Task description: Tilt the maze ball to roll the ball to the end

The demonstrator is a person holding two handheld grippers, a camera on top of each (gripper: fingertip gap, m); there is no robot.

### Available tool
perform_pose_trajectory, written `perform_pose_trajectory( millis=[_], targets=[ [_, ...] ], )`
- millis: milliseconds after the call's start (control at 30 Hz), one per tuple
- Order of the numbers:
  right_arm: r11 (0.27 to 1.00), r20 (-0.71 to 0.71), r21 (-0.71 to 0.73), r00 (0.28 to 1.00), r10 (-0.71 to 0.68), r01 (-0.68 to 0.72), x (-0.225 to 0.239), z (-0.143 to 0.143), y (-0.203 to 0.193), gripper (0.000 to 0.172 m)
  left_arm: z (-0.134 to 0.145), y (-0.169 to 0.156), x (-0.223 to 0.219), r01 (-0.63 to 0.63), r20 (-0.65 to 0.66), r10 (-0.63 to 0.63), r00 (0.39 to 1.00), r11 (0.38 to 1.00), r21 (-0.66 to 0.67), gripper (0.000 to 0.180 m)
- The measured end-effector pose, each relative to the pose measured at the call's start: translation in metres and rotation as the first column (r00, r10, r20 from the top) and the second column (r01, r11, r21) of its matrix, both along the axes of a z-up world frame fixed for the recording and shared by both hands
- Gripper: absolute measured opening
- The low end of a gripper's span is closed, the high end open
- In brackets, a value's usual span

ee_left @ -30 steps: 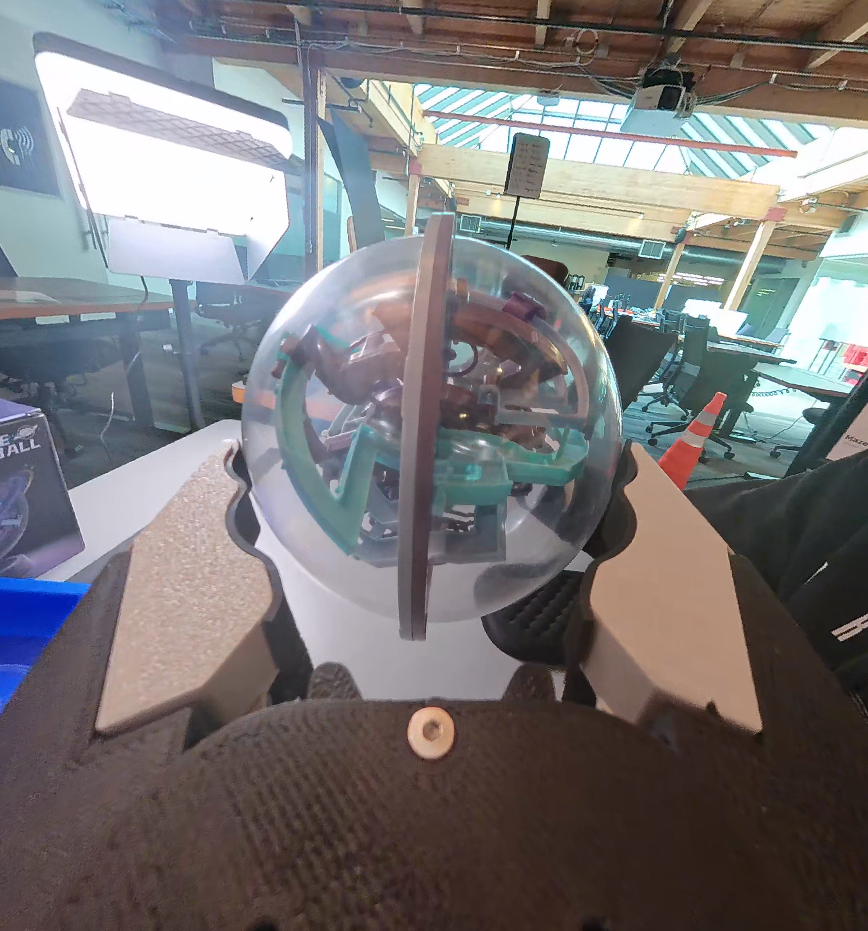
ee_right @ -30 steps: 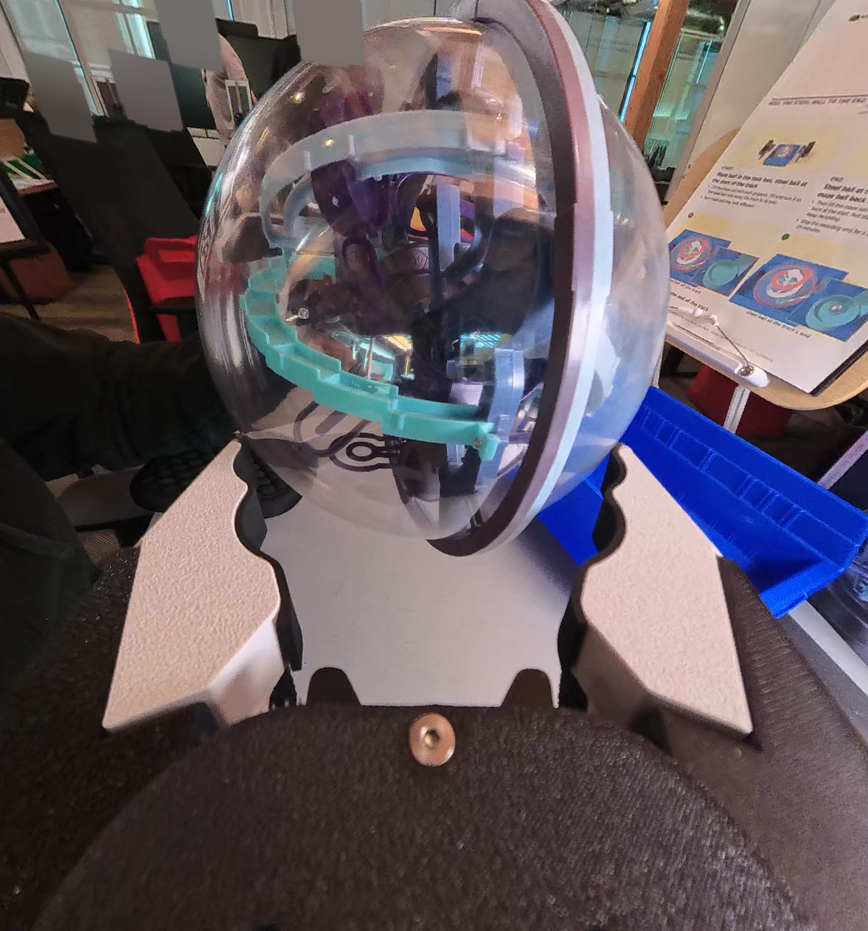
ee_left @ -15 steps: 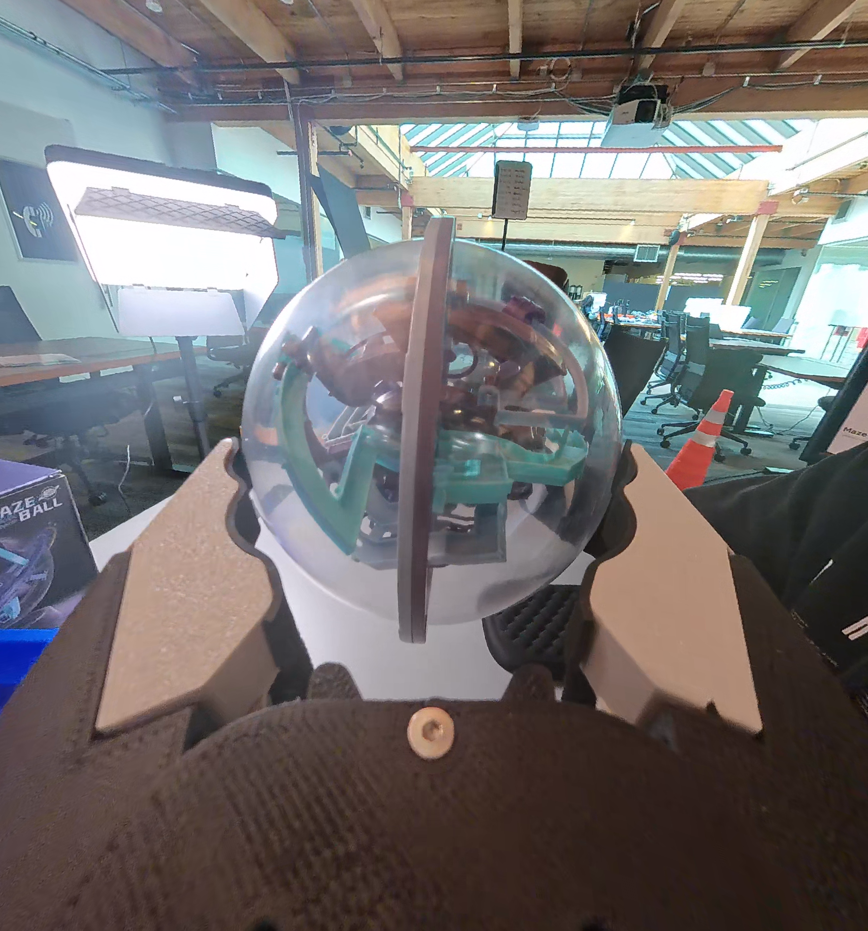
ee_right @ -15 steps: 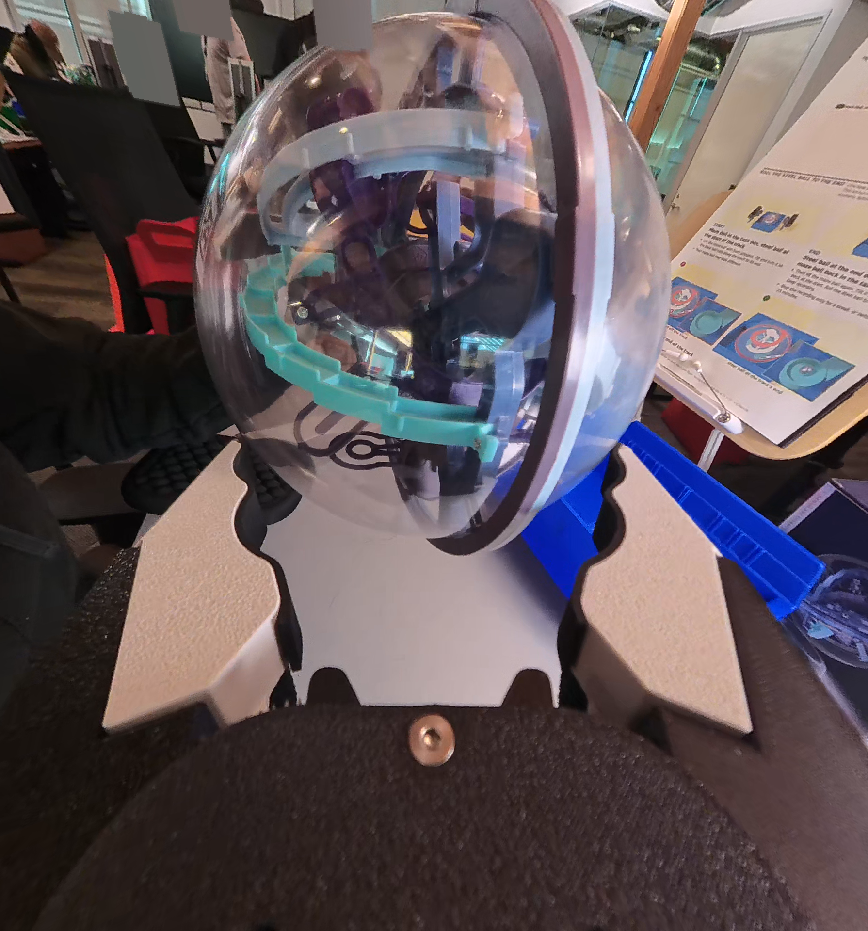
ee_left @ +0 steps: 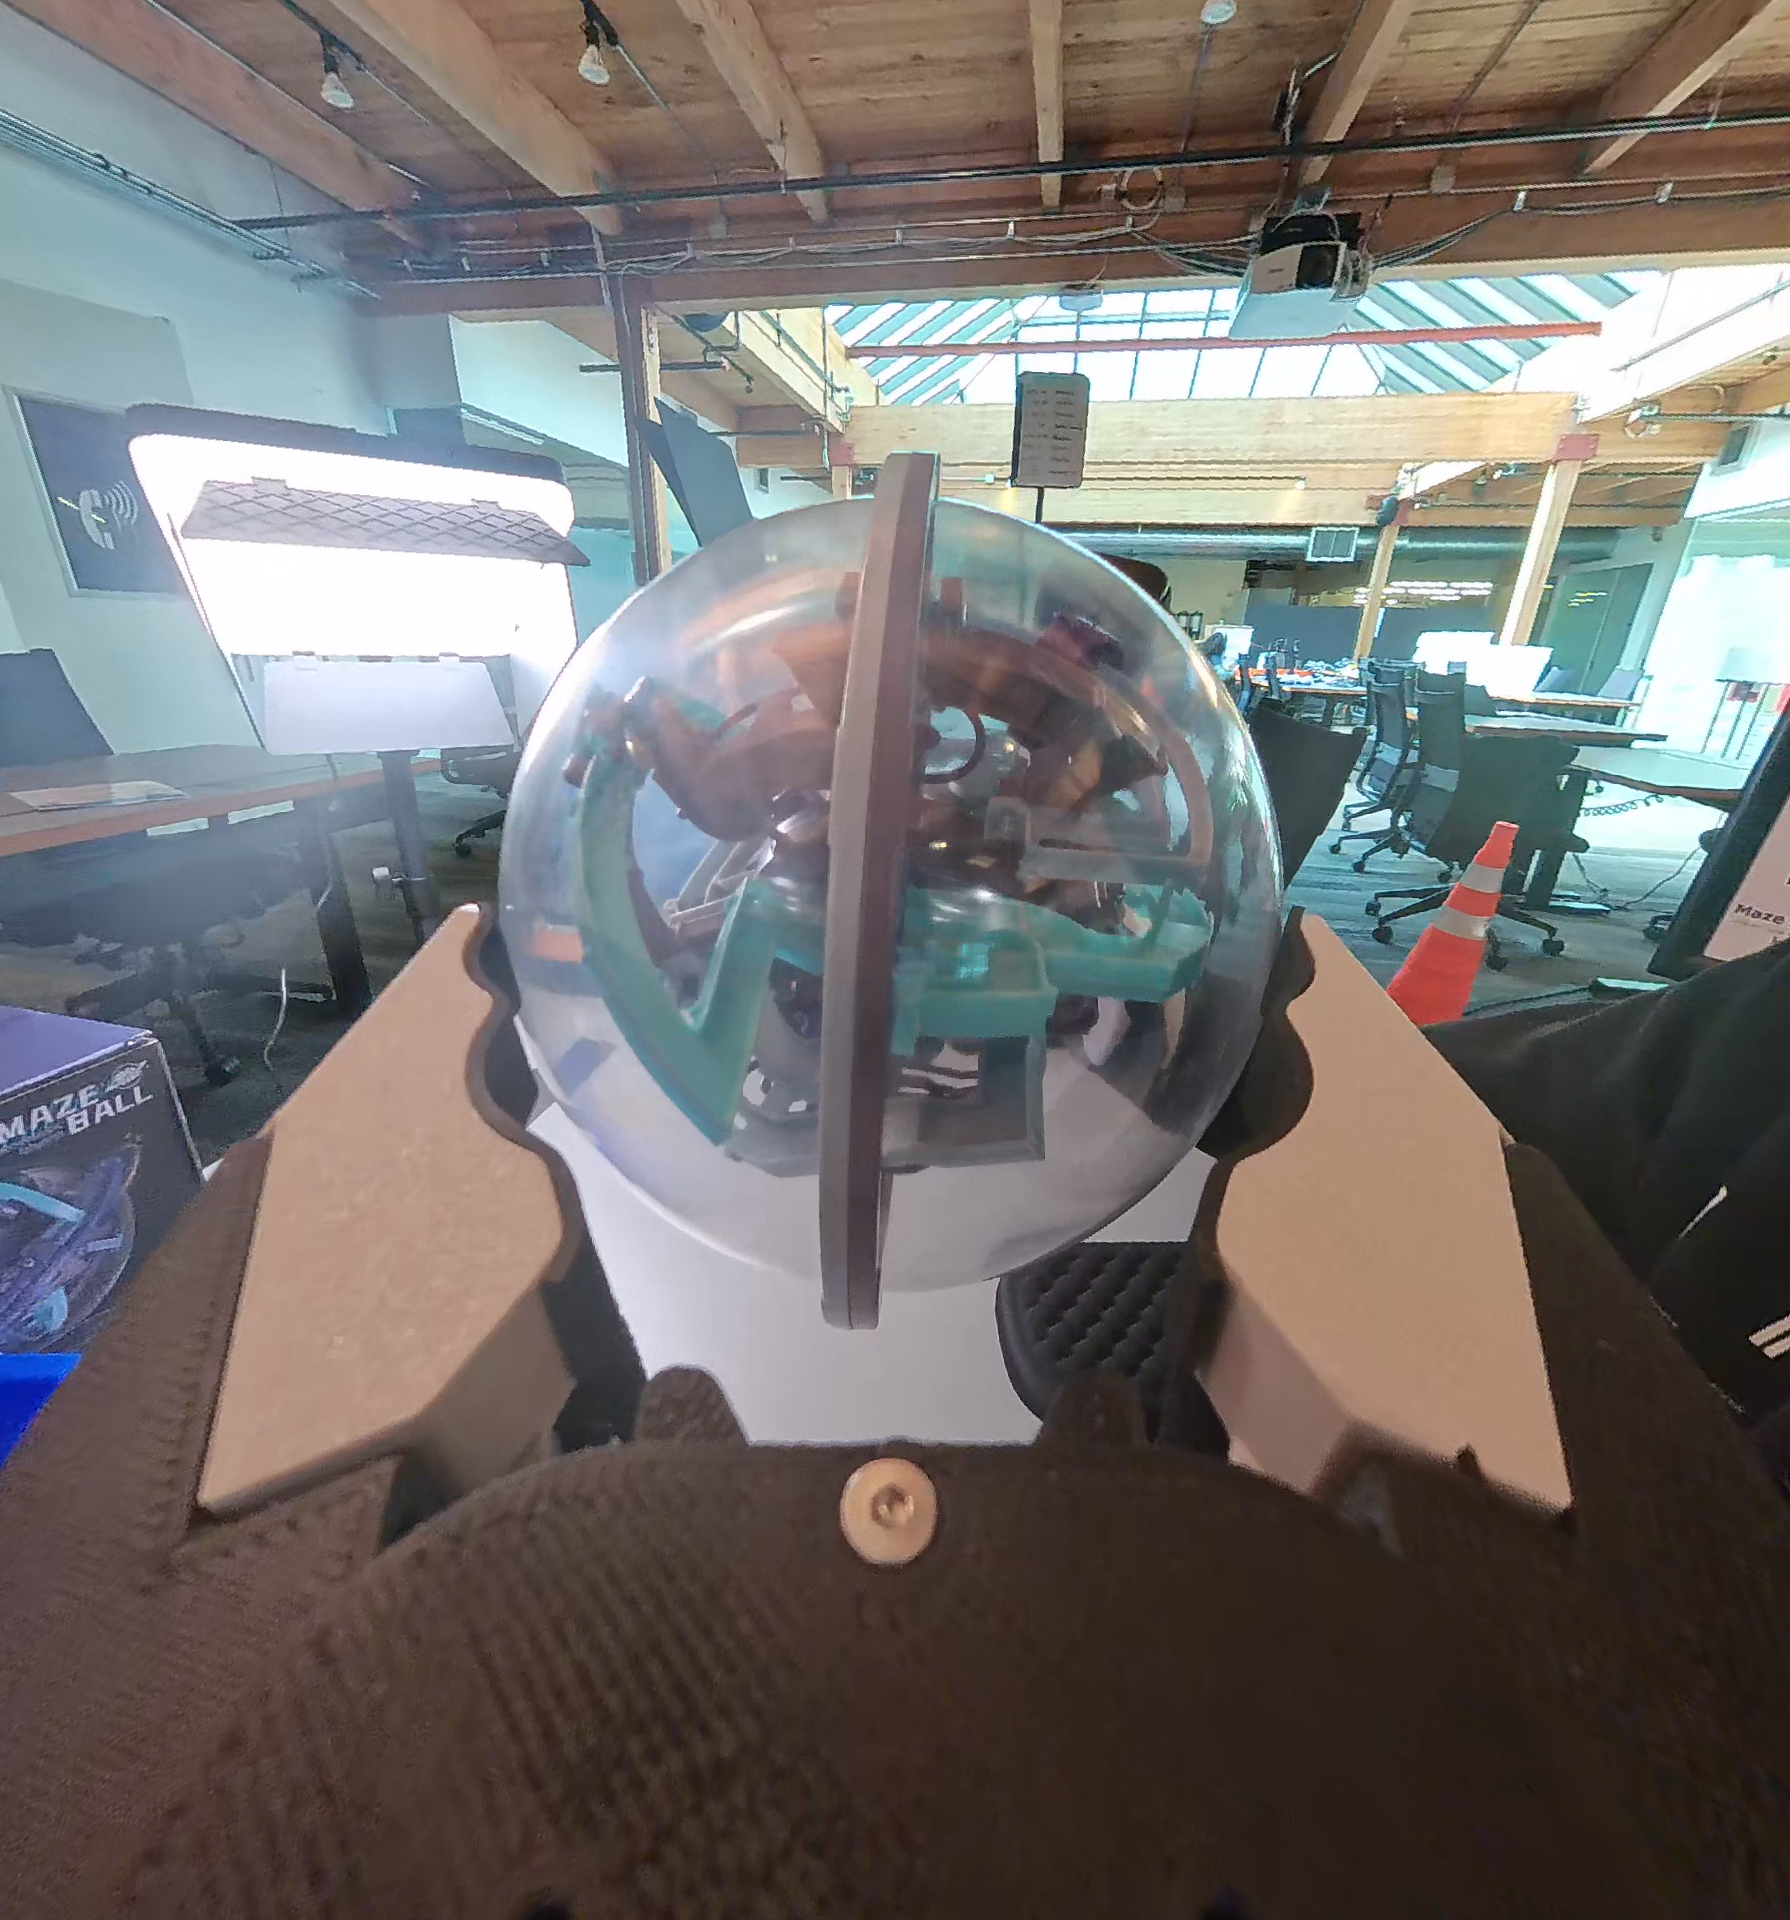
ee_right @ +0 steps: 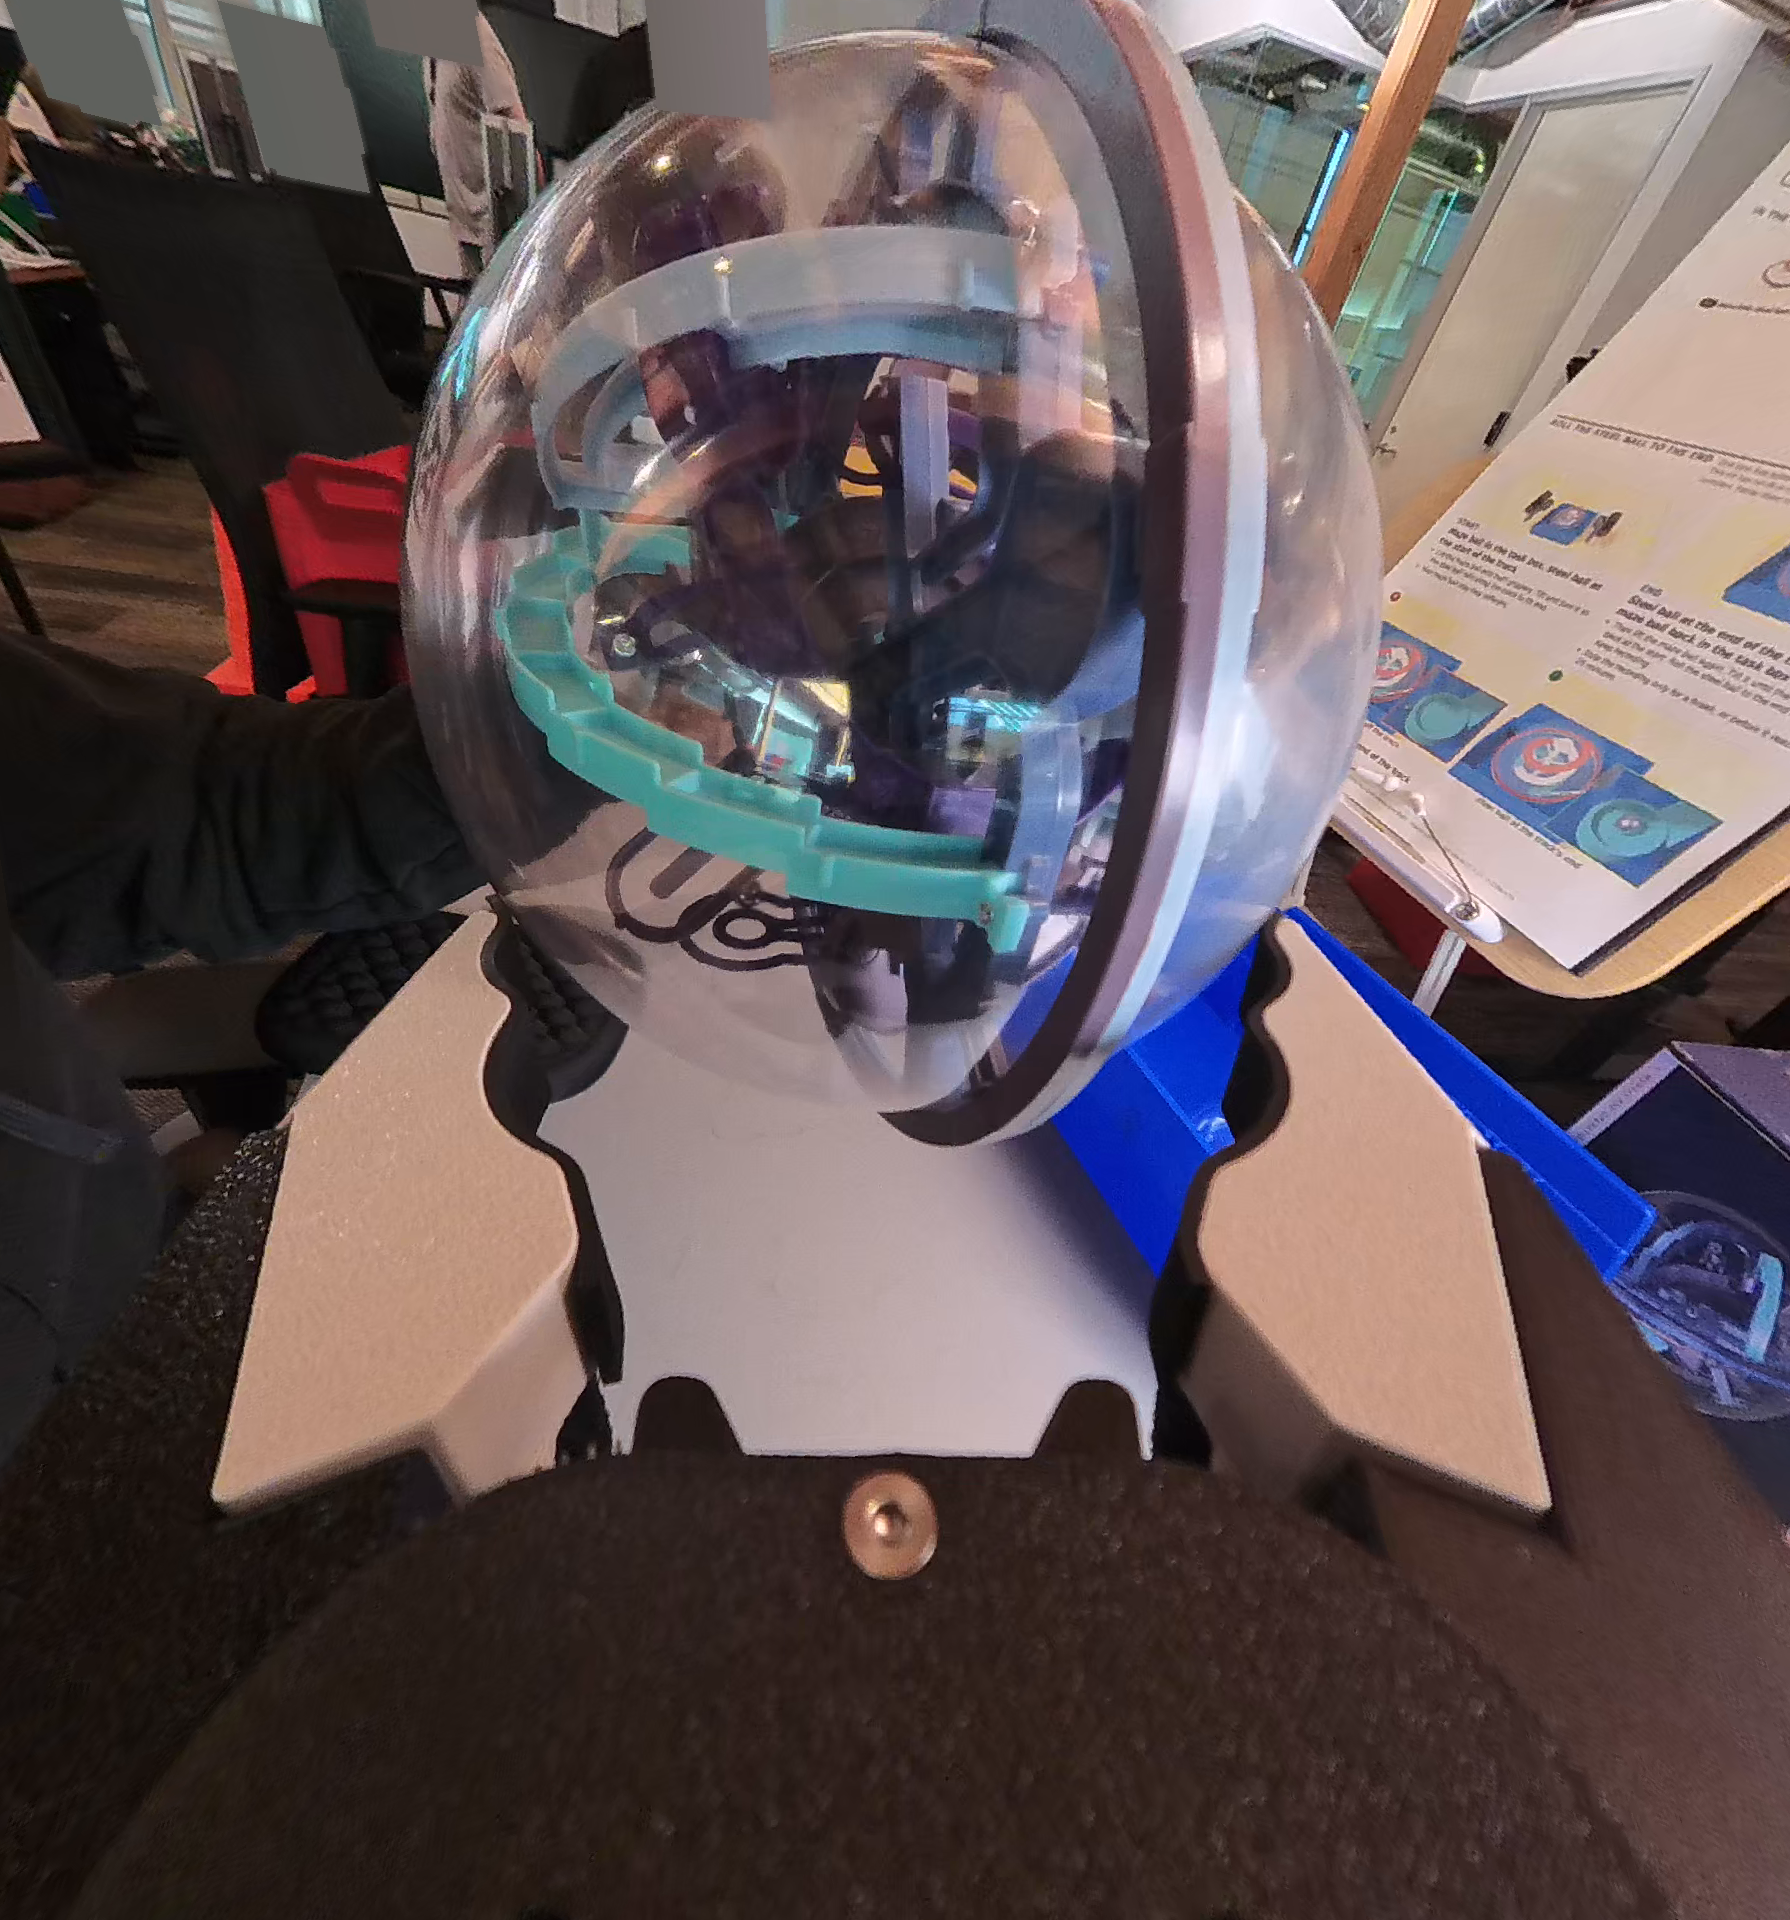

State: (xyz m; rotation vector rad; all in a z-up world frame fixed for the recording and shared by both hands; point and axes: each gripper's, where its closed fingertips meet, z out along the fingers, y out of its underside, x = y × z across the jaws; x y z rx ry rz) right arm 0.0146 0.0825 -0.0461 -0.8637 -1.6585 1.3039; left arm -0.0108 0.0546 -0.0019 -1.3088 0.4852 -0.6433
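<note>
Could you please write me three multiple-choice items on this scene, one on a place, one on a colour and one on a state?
1. Where is the maze ball?
A. in the blue bin
B. between the left gripper's fingers, off the table
C. on the floor

2. What colour is the notched track curving across the lower part of the sphere in the right wrist view?
A. teal
B. yellow
C. red

3. How does the ball's dark rim band stand in the left wrist view?
A. lying flat
B. missing
C. nearly upright

Answers: 1 B, white table shows beneath the ball; 2 A, the stepped strip is teal; 3 C, the band runs top to bottom.
</note>
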Motion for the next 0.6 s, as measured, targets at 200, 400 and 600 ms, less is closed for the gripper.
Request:
perform_pose_trajectory(
  millis=[200, 400, 600],
  targets=[
    [1.000, -0.012, -0.009, 1.000, 0.011, -0.011, -0.001, 0.006, -0.003, 0.132, 0.009, -0.003, 0.001, -0.018, -0.016, 0.018, 1.000, 1.000, 0.004, 0.139],
    [0.996, -0.012, -0.084, 0.999, 0.036, -0.037, 0.000, 0.011, -0.007, 0.132, 0.016, -0.004, 0.002, -0.042, -0.001, 0.042, 0.999, 0.997, -0.062, 0.139],
    [0.984, 0.004, -0.167, 0.998, 0.057, -0.056, 0.001, 0.011, -0.010, 0.133, 0.017, -0.003, 0.001, -0.063, 0.027, 0.067, 0.997, 0.989, -0.131, 0.139]
  ],
)
